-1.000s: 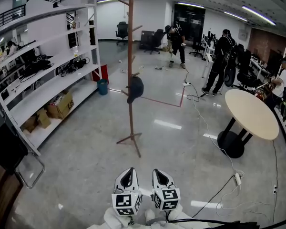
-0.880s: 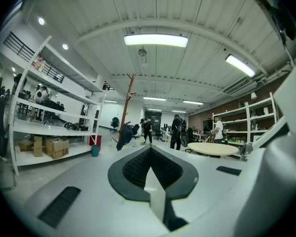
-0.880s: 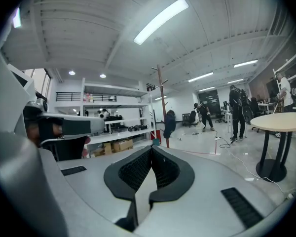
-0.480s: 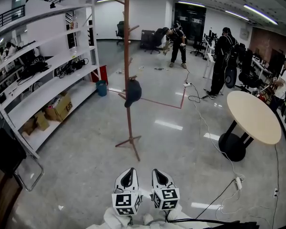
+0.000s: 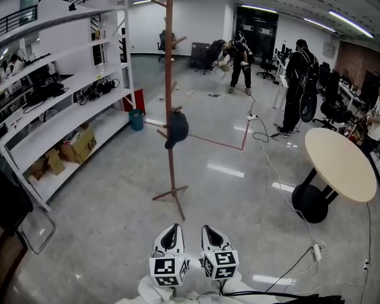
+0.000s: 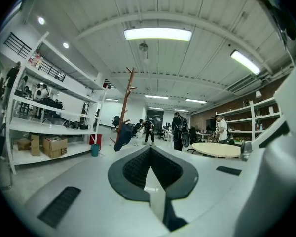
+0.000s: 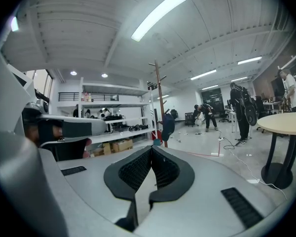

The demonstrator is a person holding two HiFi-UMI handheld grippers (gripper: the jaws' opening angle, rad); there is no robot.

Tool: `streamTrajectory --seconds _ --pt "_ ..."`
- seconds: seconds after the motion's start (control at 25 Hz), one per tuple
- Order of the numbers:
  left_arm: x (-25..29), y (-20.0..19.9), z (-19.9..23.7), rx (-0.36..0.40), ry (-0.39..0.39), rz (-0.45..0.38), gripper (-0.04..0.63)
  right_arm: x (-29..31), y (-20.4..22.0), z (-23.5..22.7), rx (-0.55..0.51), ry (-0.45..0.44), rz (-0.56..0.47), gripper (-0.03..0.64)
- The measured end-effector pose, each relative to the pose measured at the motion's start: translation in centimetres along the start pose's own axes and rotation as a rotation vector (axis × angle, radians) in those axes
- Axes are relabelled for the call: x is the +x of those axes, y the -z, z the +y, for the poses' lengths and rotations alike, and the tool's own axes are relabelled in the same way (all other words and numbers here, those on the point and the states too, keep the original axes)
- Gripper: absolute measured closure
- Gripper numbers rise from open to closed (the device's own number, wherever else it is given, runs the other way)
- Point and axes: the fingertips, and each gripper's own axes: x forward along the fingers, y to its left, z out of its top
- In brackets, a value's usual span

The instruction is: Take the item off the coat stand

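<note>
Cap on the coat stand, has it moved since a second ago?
No. The cap hangs at the same spot low on the coat stand, against its pole, just as before.

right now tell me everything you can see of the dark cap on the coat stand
The cap looks dark, navy or black, and soft like fabric, with a rounded crown and a brim drooping down to the left. It hangs from a short peg on the lower half of the wooden coat stand, close against the pole and well above the base. Only the stand touches it. Any logo or stitching is too small to tell.
</note>
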Motion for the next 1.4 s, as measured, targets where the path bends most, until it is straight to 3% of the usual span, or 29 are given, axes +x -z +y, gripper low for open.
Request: streamTrajectory --seconds 0.56,1.4 --pt "4.1 0.8 1.7 -0.027 -0.048 0.019 0.609 4.1 0.1 -2.3 0.007 -0.030 0.035 0.606" --pt "12.7 -1.1 5.1 -0.006 -0.023 0.017 0.609 12.8 -2.1 -5.3 0.040 -0.001 0.034 0.607"
